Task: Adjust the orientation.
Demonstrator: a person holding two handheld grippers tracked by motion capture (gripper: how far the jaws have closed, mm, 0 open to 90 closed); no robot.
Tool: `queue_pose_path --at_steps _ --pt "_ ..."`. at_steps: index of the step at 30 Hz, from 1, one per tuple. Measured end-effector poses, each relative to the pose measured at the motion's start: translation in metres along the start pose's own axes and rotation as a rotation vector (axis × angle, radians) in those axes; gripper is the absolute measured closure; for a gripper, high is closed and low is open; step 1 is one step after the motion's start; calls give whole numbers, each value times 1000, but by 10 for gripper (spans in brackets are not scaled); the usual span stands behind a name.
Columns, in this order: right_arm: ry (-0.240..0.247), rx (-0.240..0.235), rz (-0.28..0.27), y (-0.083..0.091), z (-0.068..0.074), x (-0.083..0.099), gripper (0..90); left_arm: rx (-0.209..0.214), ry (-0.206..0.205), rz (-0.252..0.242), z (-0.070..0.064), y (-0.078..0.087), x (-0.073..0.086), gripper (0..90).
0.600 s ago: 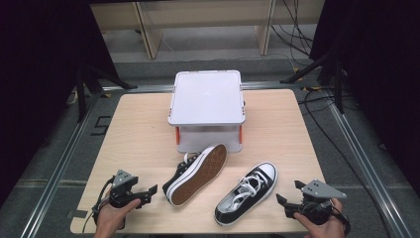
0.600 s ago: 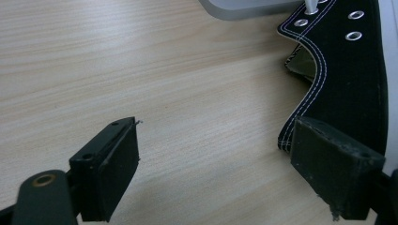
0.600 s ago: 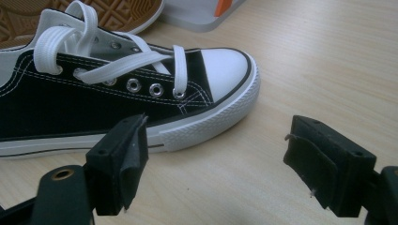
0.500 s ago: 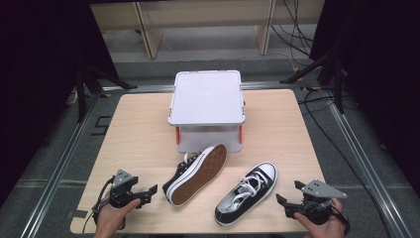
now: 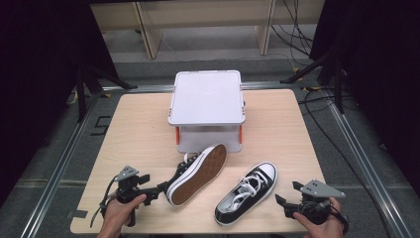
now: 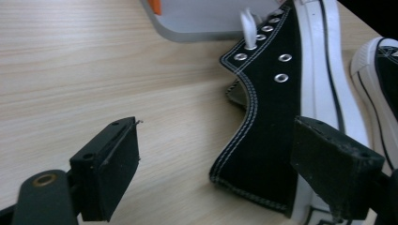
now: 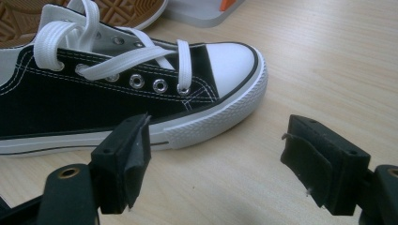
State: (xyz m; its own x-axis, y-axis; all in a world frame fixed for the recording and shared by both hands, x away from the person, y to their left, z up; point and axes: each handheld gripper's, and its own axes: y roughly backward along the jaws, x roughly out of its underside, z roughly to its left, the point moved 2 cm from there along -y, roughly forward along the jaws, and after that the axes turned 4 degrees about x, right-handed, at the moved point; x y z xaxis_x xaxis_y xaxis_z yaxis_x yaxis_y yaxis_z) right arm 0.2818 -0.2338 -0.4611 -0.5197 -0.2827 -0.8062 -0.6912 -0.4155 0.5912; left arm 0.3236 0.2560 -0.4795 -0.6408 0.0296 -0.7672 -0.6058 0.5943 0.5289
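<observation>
Left tool (image 5: pixel 157 189) gapes wide under my control, its jaws straddling the heel of the tipped sneaker (image 5: pixel 198 173), which lies on its side showing a brown patterned sole; black canvas, white stitching and metal eyelets sit just ahead. My right tool (image 5: pixel 286 202) is equally wide, near the upright sneaker (image 5: pixel 246 192) with its white rubber toe cap and flat laces. Both rest on the pale wood-grain bench (image 5: pixel 138 139), before a grey lidded box (image 5: pixel 207 96).

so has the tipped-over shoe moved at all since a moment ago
No. The tipped-over shoe lies as before, its toe just below the white box.
</observation>
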Motion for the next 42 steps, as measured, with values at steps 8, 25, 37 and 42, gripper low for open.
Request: queue_pose_path --at_steps 8,25,37,42 --pt "-2 -16 4 -2 2 1 252 40 51 -10 5 -13 -17 163" --pt "5 -23 2 -2 2 1 263 114 -26 40 -24 -23 -18 185" --pt "-7 -25 12 -2 2 1 264 115 -152 25 -50 -16 -14 322" --pt "7 -31 3 -4 1 2 264 149 -175 43 -55 -15 -14 440"
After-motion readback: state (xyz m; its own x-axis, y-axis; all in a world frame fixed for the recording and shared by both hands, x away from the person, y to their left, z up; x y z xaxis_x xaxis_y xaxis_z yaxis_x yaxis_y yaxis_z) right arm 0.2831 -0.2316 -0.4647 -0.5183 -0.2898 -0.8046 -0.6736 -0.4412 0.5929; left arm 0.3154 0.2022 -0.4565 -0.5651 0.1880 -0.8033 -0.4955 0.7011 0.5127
